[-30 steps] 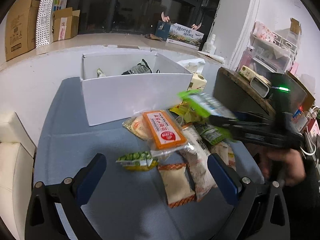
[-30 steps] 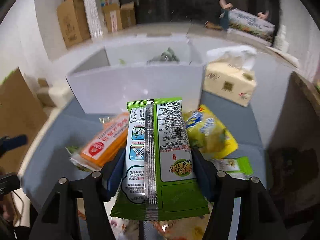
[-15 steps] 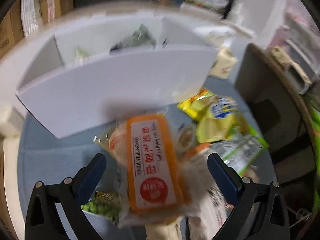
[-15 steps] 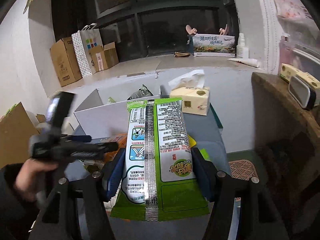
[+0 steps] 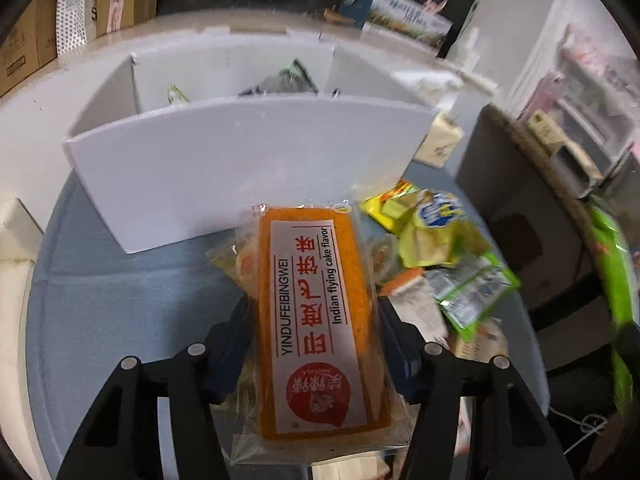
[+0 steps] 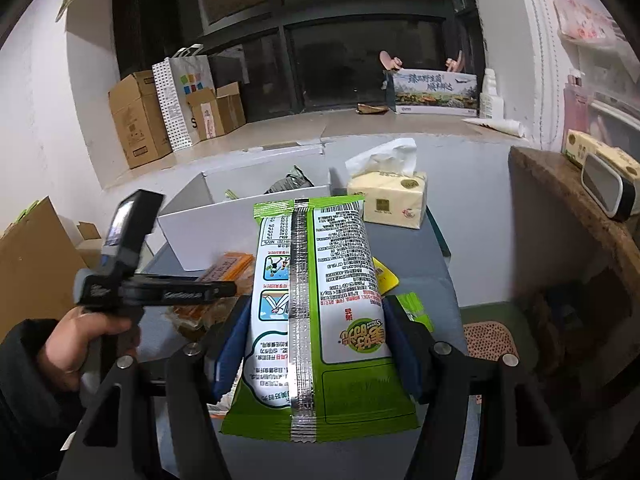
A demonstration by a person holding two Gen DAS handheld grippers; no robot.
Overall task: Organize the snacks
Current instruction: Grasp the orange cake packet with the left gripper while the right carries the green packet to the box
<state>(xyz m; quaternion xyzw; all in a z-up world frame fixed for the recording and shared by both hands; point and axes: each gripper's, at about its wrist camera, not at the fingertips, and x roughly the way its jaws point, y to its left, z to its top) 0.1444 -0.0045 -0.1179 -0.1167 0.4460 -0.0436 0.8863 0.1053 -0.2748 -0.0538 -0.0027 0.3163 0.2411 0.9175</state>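
Left gripper (image 5: pixel 314 336) jaws closing on orange clear-wrapped cake packet (image 5: pixel 316 320), labelled "YINDUFEIBINGWEI, Indian flying cake flavor". Right gripper (image 6: pixel 316 344) clamps green-and-white foil snack bag (image 6: pixel 320 312).

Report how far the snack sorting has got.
Done: a few packets already sit in the white box. In hand: the right gripper holds the green packet; the left gripper has its jaws closing around the orange cake pack. Left: the yellow packet and several more on the blue cloth.
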